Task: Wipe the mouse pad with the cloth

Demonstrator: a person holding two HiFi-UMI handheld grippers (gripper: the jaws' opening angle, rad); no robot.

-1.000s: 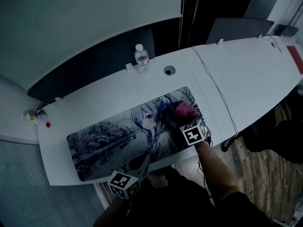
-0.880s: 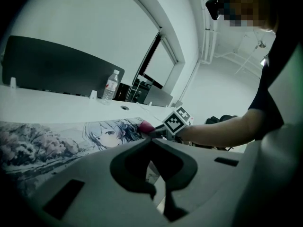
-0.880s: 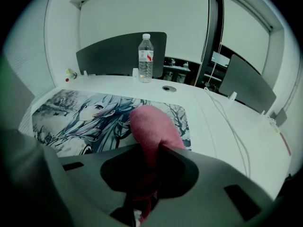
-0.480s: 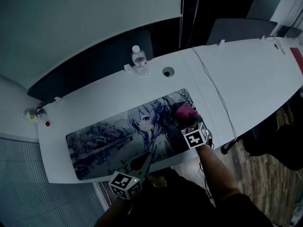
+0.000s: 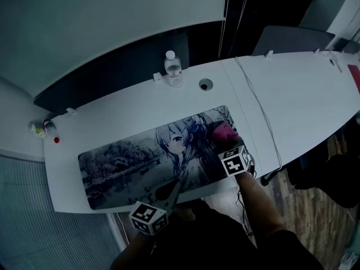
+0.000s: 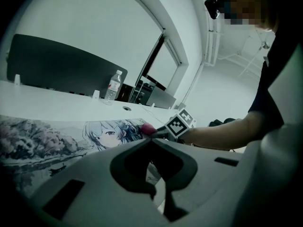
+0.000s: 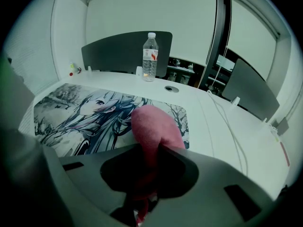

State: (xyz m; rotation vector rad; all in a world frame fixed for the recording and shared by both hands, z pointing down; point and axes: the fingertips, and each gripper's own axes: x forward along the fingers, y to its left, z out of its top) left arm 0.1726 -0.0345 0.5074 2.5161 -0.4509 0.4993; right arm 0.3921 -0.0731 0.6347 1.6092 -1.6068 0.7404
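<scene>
Cloth (image 7: 152, 124), pink, bunched, pinched between jaws of right gripper (image 7: 150, 151); free end rests on right end of mouse pad (image 5: 126, 159), beside printed figure's hair. Pad lies flat along front of white desk (image 5: 298, 83). Left gripper (image 6: 153, 140) at pad's front edge, jaws pressed together, nothing between them. Water bottle (image 5: 173, 69) upright at desk's back edge, well apart from pad. White cable (image 5: 260, 112) crosses desk right of pad.
</scene>
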